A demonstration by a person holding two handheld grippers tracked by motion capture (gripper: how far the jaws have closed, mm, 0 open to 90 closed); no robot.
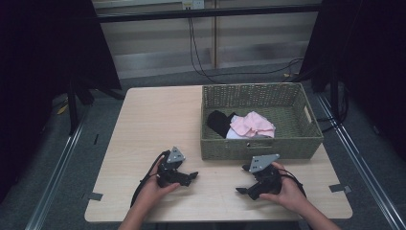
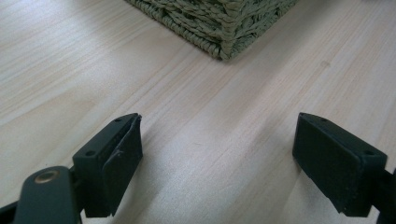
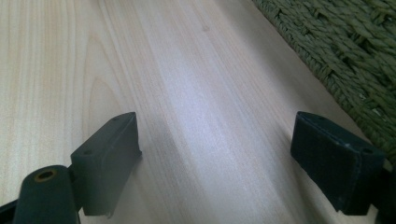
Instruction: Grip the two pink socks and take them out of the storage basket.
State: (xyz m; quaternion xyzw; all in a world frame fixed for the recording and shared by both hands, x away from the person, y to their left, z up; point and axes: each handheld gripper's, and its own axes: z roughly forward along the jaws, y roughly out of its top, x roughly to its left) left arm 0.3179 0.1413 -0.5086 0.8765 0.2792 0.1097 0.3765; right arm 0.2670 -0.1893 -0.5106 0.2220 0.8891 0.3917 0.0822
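A green woven basket (image 1: 306,143) stands at the right rear of the wooden table (image 1: 153,120). Inside it lie a pink cloth (image 1: 253,124), a black cloth (image 1: 219,122) and a bit of white cloth (image 1: 234,134). My left gripper (image 1: 191,176) rests low over the table near the front, left of the basket, its jaws wide open with nothing between them (image 2: 217,154). My right gripper (image 1: 244,179) sits in front of the basket, also open and holding nothing (image 3: 215,154). A basket corner (image 2: 224,28) lies ahead of the left gripper; the basket wall (image 3: 355,51) runs along the right gripper's right.
Dark curtains hang at both sides. Black cables (image 1: 201,62) trail on the floor behind the table. Metal floor rails (image 1: 62,163) run along both sides. Tape marks (image 1: 93,196) sit near the table's front corners.
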